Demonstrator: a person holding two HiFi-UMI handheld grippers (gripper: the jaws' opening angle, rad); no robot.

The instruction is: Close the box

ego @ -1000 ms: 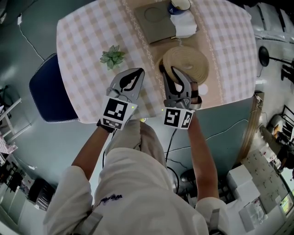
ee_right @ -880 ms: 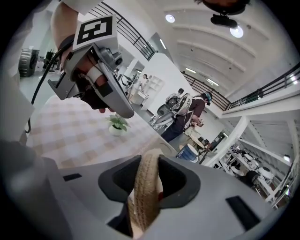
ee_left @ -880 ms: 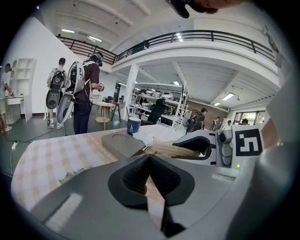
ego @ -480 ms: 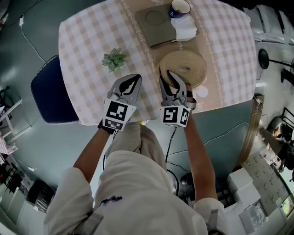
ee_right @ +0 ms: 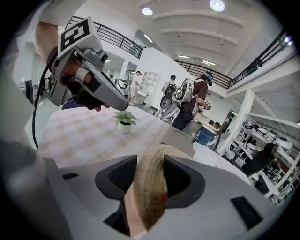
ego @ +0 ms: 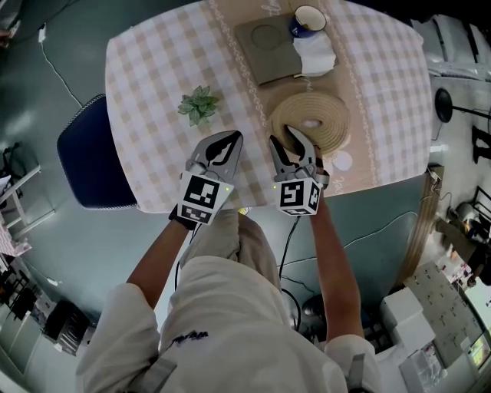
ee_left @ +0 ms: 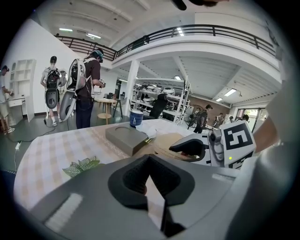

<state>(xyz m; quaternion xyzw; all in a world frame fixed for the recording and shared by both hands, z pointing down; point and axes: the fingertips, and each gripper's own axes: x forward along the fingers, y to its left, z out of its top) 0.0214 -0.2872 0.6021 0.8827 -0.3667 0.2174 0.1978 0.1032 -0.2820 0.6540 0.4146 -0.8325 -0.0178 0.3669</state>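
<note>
- Table (ego: 153, 92): covered with a checked cloth, with a plain runner down its middle.
- Person (ego: 230, 322): stands at the near edge of the table, both arms stretched forward, one gripper in each hand.
- Chair (ego: 88, 165): dark blue, at the table's left side, partly tucked under it.
- Box (ego: 330, 115): round and woven. It sits on the runner near the table's near edge, in front of the right gripper. Its near rim runs up between that gripper's jaws.
- Case (ego: 268, 50): flat and grey, with a ring pressed into its top. It lies on the runner beyond the box.
- Right gripper (ego: 285, 140): the jaws are part-way apart and opening. The box rim (ee_right: 150, 187) stands between the pads, close to both.
- Left gripper (ego: 232, 138): the jaws are closed together, with nothing between them. It is held over the cloth just left of the right gripper, apart from the box.
- Napkin (ego: 316, 55): white and crumpled, touching the case's right edge.
- Plant (ego: 199, 105): small, with pale green leaves. It stands on the cloth left of the runner, beyond the left gripper.
- Cup (ego: 308, 18): dark blue with a white inside, at the far end of the napkin.
</note>
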